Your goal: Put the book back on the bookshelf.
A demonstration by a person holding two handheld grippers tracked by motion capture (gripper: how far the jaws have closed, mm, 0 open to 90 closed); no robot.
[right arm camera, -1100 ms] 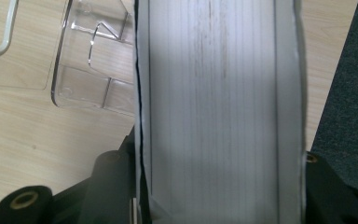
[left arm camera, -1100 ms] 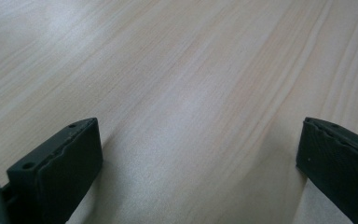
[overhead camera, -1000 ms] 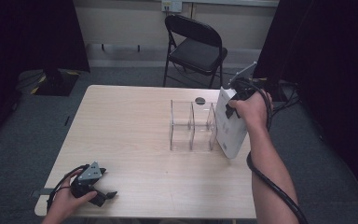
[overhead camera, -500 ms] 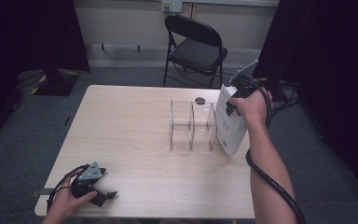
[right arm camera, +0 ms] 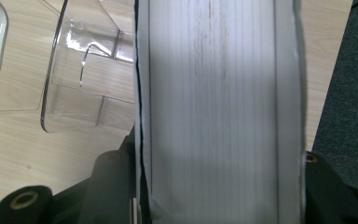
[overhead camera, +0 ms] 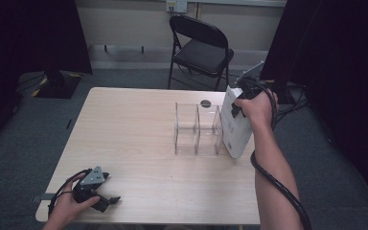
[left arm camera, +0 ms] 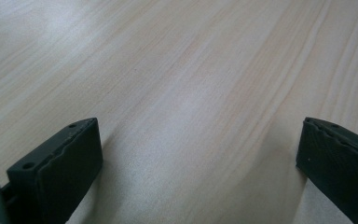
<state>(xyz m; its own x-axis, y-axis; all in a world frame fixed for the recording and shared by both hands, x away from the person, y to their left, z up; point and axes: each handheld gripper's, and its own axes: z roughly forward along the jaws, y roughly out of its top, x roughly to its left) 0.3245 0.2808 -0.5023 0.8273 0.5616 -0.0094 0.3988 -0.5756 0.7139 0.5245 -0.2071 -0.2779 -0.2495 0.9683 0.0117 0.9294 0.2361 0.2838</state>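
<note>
while the right gripper (overhead camera: 242, 103) clamps the white book (overhead camera: 234, 128) upright just right of the clear organizer (overhead camera: 196, 128), lift it higher, then lower it squarely into a slot; the left gripper (overhead camera: 106, 200) rests wide open.

A pale wood-grain desk (overhead camera: 139, 124) stands on grey carpet. On its far right part sits a clear plastic divider rack (overhead camera: 197, 128) with upright compartments, and just behind the rack there is a small dark round spot (overhead camera: 205, 102) on the top. A white book (overhead camera: 235, 127) stands tilted with its lower corner on the desk just right of the rack, and the left tool (overhead camera: 106, 200) rests on the near left corner.
</note>
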